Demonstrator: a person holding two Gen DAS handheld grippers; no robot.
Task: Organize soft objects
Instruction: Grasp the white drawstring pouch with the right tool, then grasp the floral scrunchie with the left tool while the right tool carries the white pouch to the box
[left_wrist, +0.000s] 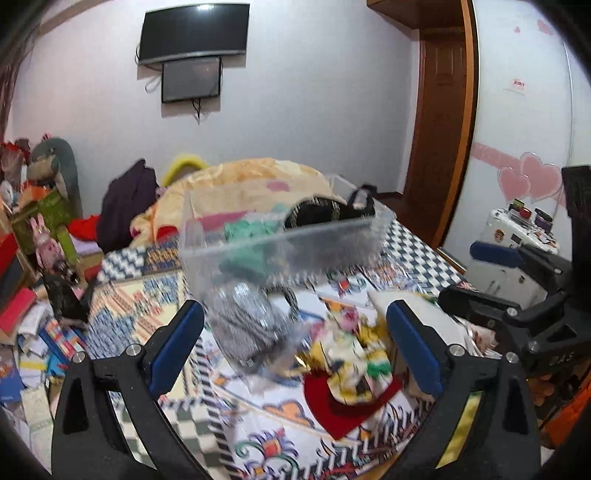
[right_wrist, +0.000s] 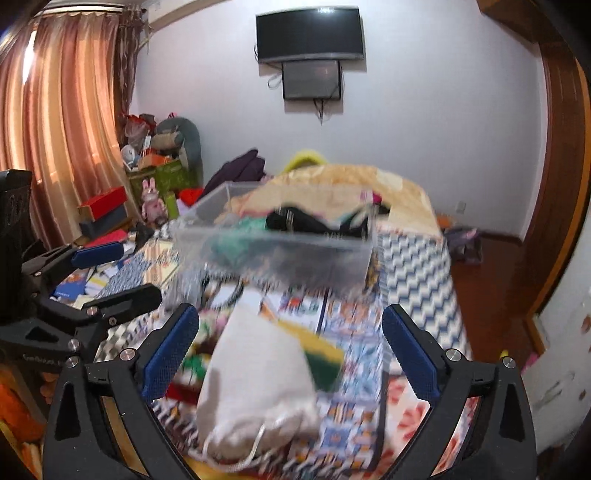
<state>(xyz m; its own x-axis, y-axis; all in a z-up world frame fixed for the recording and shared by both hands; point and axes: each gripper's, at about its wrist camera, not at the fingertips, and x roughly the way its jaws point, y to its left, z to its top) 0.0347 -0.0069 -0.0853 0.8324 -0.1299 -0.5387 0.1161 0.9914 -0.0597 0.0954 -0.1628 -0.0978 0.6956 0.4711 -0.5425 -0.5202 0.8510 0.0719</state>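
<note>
A patterned bed is seen carrying a clear bin (clothes inside). Nearer, a white drawstring pouch and a grey knit item are laid. Both the left gripper and right gripper are spread wide, nothing held.

No text in either view is fully legible.

- Gripper body: raised lettering is moulded into the black housing of the right gripper, as seen from the left wrist view. It reads roughly "DAS", with motion blur limiting certainty.
- Left gripper: the right wrist view shows embossed lettering on its black housing. The characters are too blurred to read.
- Wall sticker: a small white label with red print sits on the white panel beside the door frame. The print is too small to read.
- Books: printed covers lie beside the bed. Their titles are not legible.
</note>
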